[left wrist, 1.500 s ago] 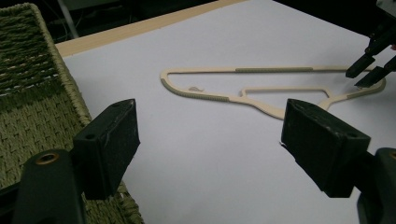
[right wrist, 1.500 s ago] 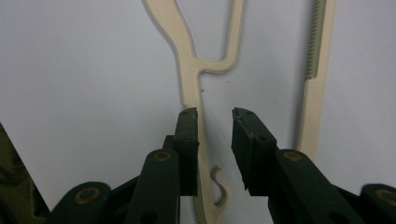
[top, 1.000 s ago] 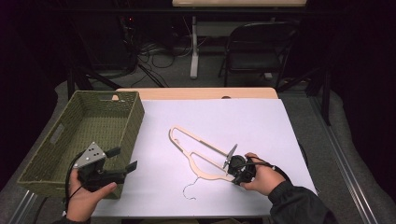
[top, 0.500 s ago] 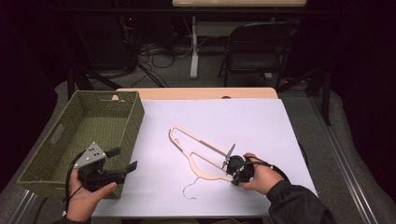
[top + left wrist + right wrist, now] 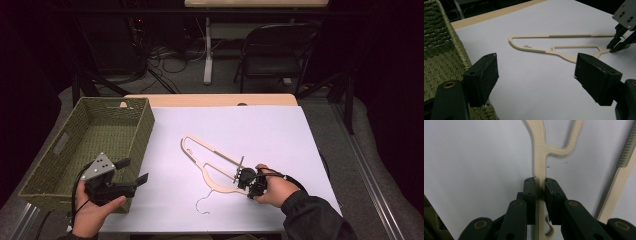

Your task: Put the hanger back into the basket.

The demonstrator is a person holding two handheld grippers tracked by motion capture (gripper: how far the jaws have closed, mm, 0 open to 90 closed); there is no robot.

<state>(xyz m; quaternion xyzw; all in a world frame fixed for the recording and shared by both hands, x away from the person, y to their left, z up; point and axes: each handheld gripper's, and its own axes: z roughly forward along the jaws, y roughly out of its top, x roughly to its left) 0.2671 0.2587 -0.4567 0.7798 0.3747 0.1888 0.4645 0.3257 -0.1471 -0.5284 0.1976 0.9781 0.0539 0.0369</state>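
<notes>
A pale wooden clothes hanger (image 5: 220, 151) with a thin metal hook (image 5: 202, 204) lies flat on the white table top (image 5: 260, 135). My right gripper (image 5: 243, 176) is low on the table at the hanger's near end. In the right gripper view its jaws are shut on one flat arm of the hanger (image 5: 539, 157), with the pads pressing both sides, and the gripper point there is (image 5: 539, 182). My left gripper (image 5: 134, 171) is held open beside the near right corner of the basket, holding nothing. From the left gripper view the hanger (image 5: 536, 51) and the right gripper (image 5: 614, 46) lie ahead of it.
A green woven basket (image 5: 140, 125) stands along the table's left side, its wall close to my left gripper (image 5: 536, 72). A folding chair (image 5: 280, 45) and cables sit on the floor beyond the table's far wooden edge (image 5: 210, 100).
</notes>
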